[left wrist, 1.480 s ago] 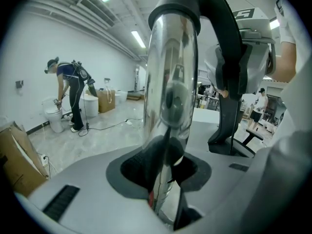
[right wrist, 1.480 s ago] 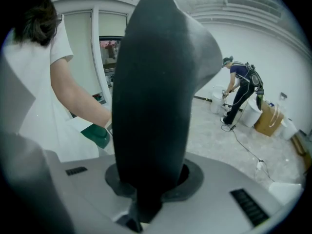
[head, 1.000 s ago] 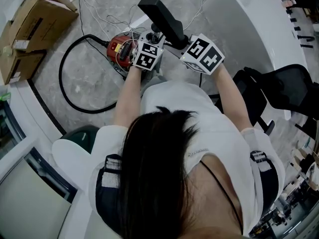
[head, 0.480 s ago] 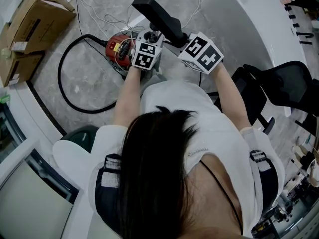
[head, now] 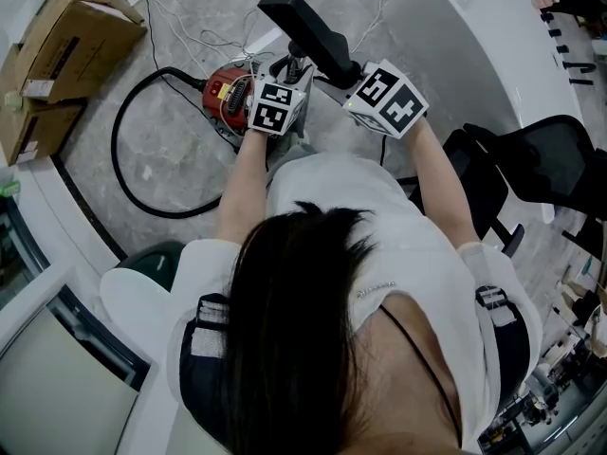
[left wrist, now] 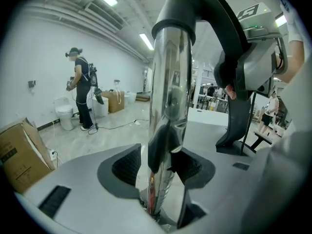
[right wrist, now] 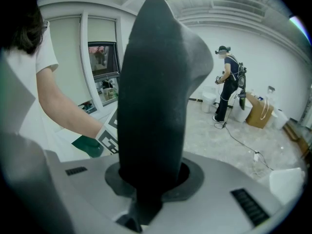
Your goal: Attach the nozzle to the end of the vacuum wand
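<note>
Easing open at the left gripper [left wrist: 163, 169] – chrome wand [left wrist: 170, 82] upright between the parting jaws. Clamping hard with the right gripper [right wrist: 151, 177] on the black nozzle [right wrist: 153, 91], sitting over the wand's upper end. Beyond – red vacuum body [head: 228, 95] and looping black hose [head: 123, 159] down on the floor [head: 171, 55].

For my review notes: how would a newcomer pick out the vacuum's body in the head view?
Start at the grey floor ahead of the person, where a black hose loops. Its upper end runs into the vacuum body, a squat canister right of the cardboard box. It is the only red thing there.
</note>
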Tool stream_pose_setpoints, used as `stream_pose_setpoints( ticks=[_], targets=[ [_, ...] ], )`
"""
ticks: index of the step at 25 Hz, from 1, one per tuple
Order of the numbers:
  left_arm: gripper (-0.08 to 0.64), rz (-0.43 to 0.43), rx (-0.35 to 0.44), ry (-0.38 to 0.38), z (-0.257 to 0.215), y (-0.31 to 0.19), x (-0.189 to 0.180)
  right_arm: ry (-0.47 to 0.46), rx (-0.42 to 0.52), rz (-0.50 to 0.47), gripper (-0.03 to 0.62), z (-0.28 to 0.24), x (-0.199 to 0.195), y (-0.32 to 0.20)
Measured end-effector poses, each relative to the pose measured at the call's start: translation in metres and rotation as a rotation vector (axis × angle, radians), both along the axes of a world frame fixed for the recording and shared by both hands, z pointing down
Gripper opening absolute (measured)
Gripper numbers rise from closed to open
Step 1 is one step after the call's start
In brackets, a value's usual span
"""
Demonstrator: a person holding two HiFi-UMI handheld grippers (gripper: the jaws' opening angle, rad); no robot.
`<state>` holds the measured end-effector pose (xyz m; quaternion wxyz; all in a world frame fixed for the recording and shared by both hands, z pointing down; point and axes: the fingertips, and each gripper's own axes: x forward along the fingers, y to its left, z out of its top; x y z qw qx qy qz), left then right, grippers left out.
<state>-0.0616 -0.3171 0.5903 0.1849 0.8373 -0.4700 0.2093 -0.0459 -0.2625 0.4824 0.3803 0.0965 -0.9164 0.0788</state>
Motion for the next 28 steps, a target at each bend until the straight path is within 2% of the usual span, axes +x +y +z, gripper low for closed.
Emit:
stream_pose_setpoints(
  ticks=[3, 7, 10, 17, 28],
  targets=[
    [0.187, 0.002, -0.011, -0.003, 0.000, 0.001, -0.003, -0.001, 0.006, 0.006, 0.075, 0.001, 0.000, -0.002],
    [0.212, -0.025, -0.008, 0.035, 0.000, 0.007, -0.006, 0.004, 0.006, 0.006, 0.080, 0.003, 0.001, 0.001],
    [0.214, -0.012, -0.014, 0.037, 0.001, 0.009, -0.007, 0.014, 0.013, 0.004, 0.121, 0.003, 0.001, 0.000],
    [0.225, -0.013, -0.021, 0.061, 0.001, 0.011, -0.008, 0.001, 0.011, 0.021, 0.134, 0.001, 0.003, -0.005],
    [0.229, -0.030, -0.040, 0.076, 0.003, 0.016, -0.007, -0.084, -0.044, 0.015, 0.267, -0.001, 0.008, 0.001]
  ],
)
